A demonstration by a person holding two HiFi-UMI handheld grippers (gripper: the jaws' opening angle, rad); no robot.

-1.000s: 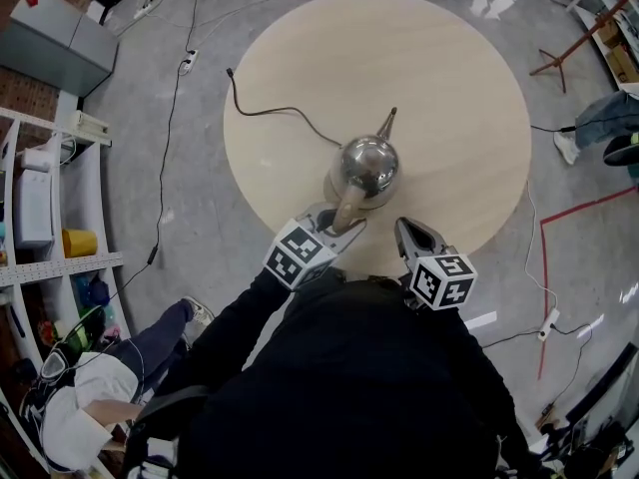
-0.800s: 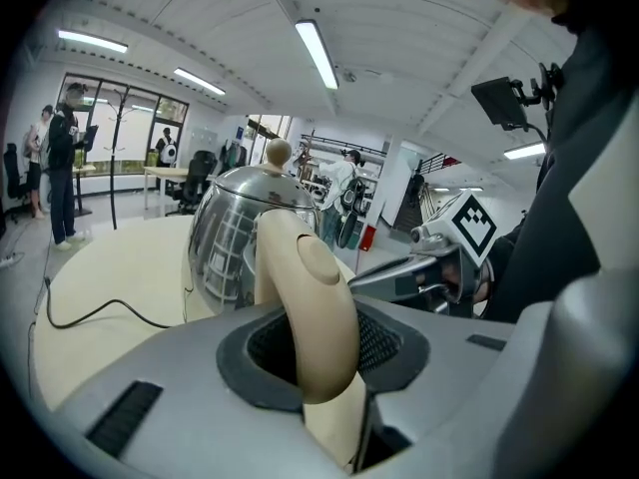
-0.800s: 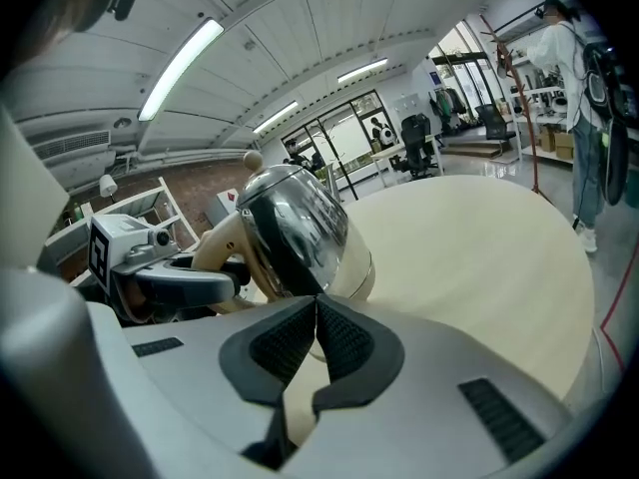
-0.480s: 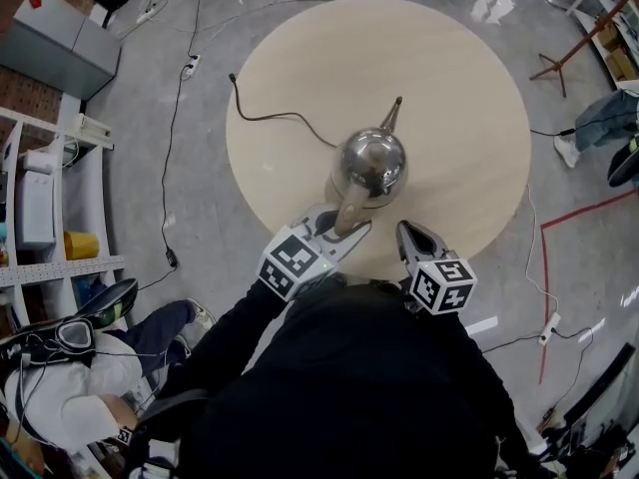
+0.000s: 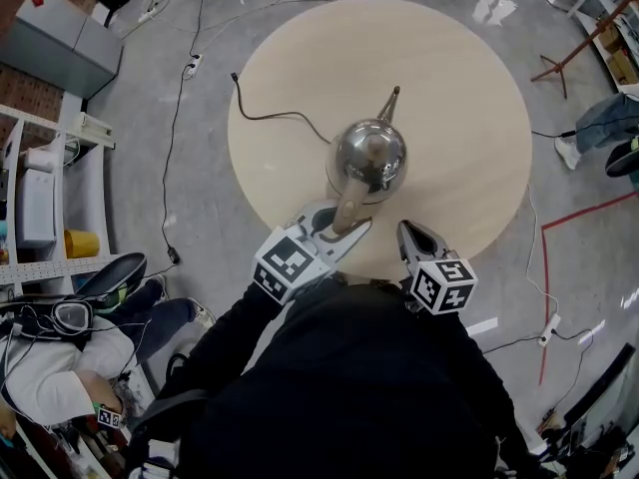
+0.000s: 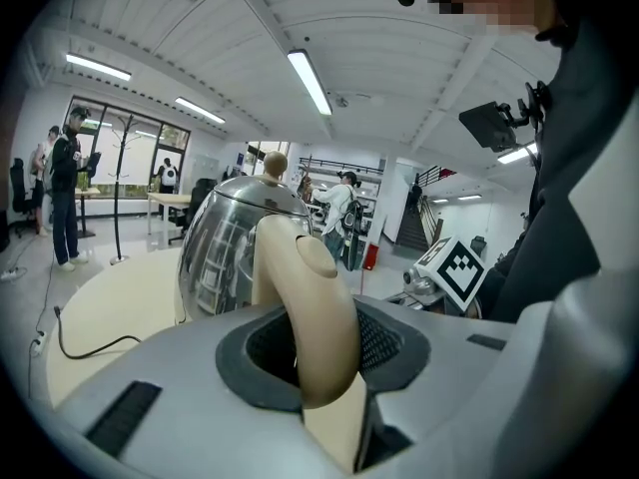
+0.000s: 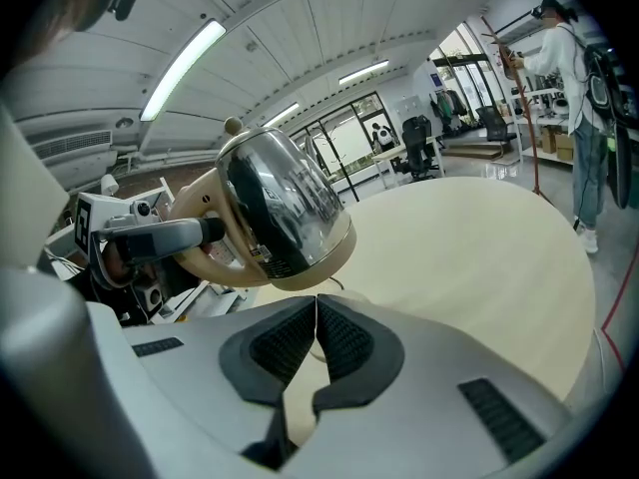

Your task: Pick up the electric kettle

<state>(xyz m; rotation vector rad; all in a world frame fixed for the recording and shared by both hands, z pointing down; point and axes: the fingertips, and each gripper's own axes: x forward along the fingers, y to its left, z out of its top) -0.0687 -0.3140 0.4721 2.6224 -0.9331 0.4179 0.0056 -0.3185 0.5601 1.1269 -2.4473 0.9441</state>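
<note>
The electric kettle (image 5: pixel 367 158) is a shiny steel dome with a thin spout (image 5: pixel 388 103) and a beige handle (image 5: pixel 348 211). It hangs tilted just above the round wooden table (image 5: pixel 449 78); the right gripper view shows air under the kettle (image 7: pixel 285 208). My left gripper (image 5: pixel 339 230) is shut on the handle (image 6: pixel 310 307), which fills the gap between the pads of the left gripper (image 6: pixel 324 342). My right gripper (image 5: pixel 411 236) hovers at the table's near edge, beside the kettle; in its own view the right gripper (image 7: pixel 317 332) is shut and empty.
A dark power cord (image 5: pixel 275 116) snakes across the table toward its left edge. Shelving (image 5: pixel 40 208) and a grey box (image 5: pixel 55 38) stand at the left. A seated person (image 5: pixel 60 357) is at the lower left, another person's feet (image 5: pixel 599 128) at the right. Cables lie on the floor.
The kettle has risen off the table in my left gripper and looks larger in the head view. The right gripper has held still. The seated person at the lower left has shifted.
</note>
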